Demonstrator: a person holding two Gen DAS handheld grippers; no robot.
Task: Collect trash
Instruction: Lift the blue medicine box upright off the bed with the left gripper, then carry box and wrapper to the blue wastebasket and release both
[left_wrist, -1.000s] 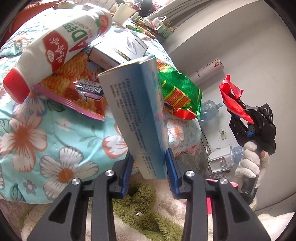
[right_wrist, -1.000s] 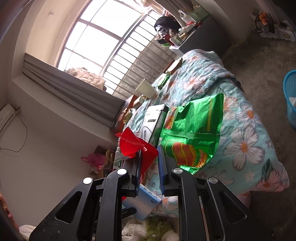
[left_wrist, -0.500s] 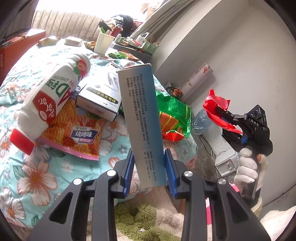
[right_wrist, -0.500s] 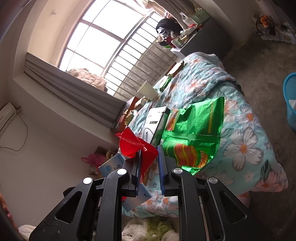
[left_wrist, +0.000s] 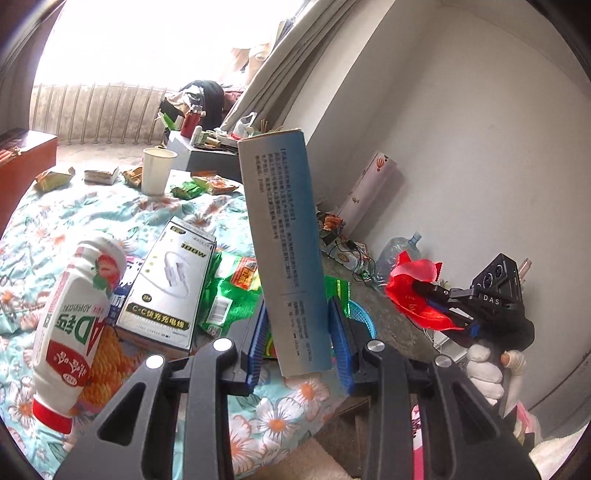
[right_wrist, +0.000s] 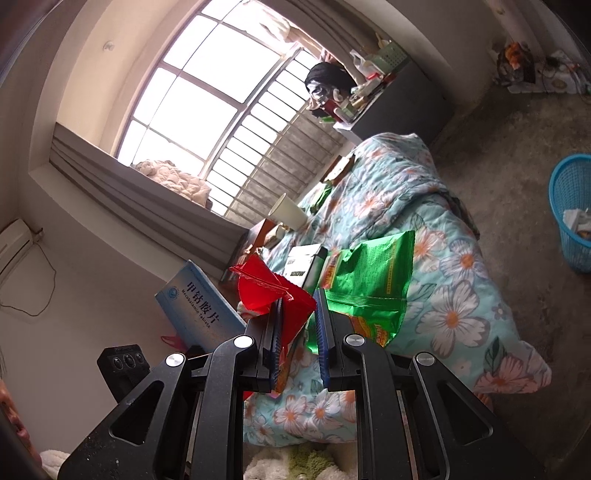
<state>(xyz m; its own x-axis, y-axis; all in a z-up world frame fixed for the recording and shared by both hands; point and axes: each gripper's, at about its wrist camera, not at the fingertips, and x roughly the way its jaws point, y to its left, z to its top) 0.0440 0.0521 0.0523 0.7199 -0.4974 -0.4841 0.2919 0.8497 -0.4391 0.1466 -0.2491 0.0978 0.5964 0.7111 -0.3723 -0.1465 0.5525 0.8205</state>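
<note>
where gripper clamps, box base seemingly hidden

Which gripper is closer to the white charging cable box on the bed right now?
Left. The left gripper, holding the blue box, is just beside the cable box; the right gripper, gripping the red wrapper, is off past the bed's edge.

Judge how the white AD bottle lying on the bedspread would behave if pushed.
The white AD bottle lies on its side, partly on an orange snack bag, so it would probably roll or slide. The floral bedspread looks soft, which may damp that. How full it is cannot be seen.
</note>
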